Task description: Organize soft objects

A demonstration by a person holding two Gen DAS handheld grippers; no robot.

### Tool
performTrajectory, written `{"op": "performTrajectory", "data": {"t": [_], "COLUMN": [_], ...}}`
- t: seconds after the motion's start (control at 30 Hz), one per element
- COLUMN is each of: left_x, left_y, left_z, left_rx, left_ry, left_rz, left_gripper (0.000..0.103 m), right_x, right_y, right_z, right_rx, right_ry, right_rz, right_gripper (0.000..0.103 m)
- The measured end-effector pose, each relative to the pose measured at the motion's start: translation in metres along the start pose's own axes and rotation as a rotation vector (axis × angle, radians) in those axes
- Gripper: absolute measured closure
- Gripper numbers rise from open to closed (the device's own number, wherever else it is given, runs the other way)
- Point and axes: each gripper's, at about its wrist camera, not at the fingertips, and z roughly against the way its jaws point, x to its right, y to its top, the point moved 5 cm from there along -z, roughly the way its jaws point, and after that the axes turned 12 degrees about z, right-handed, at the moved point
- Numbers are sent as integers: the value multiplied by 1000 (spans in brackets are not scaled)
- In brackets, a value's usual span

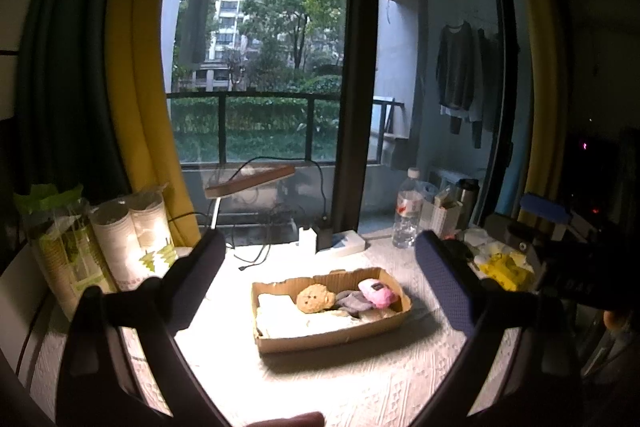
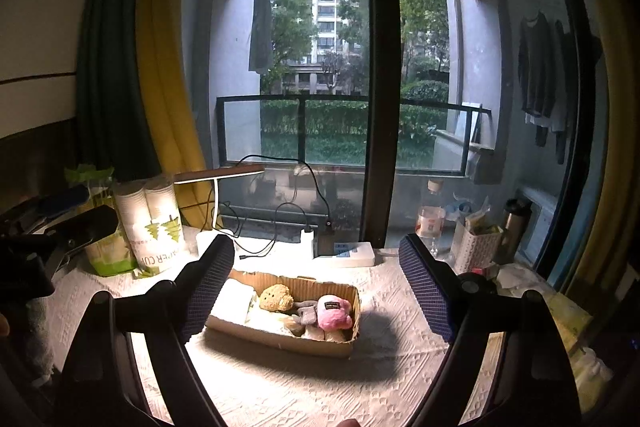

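Cardboard tray point(image 1: 336, 337) point(image 2: 280, 335) sits on the white textured tablecloth point(image 1: 360, 379) point(image 2: 320, 387), roughly mid-table, under bright lamp light. Contents, all inside the tray walls: tan plush bear head point(image 1: 315, 298) point(image 2: 276, 298) near the middle; pink plush toy point(image 1: 379, 293) point(image 2: 334, 313) with a dark label toward the right end; a grey knitted item point(image 1: 352, 301) point(image 2: 306, 311) lying between bear and pink toy, touching both. White folded cloth point(image 1: 276, 311) point(image 2: 236, 301) fills the left end. Some pale fabric lies beneath the toys; too washed out to identify.

Left gripper point(image 1: 320, 275): fingers spread wide, nothing between them, held above the table on the near side of the tray. Right gripper point(image 2: 316, 279): likewise spread wide and empty, with the tray framed between its fingers. Neither touches the tray or its contents.

Surroundings: desk lamp point(image 1: 250, 179) point(image 2: 220, 174) behind the tray, with black cables point(image 1: 256, 251) point(image 2: 276, 223) and a white power strip point(image 1: 348, 242) point(image 2: 352, 253) at the table's far edge. Sleeves of paper cups point(image 1: 132, 239) point(image 2: 154, 223) stand at far left. Clear water bottle point(image 1: 408, 211) point(image 2: 431, 219) and a dark metal flask point(image 1: 468, 193) point(image 2: 514, 223) stand at far right. Yellow curtain point(image 1: 140, 67) point(image 2: 164, 67) hangs at left of the glass balcony door.
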Motion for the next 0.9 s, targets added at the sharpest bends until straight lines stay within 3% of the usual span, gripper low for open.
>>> {"op": "performTrajectory", "data": {"t": [0.9], "left_x": [-1], "left_y": [0], "left_z": [0], "left_rx": [9], "left_ry": [-1], "left_rz": [-1], "left_gripper": [6], "right_x": [-1], "right_y": [-4], "right_z": [-3], "right_rx": [-20], "right_ry": [2], "right_rz": [0], "right_gripper": [16]}}
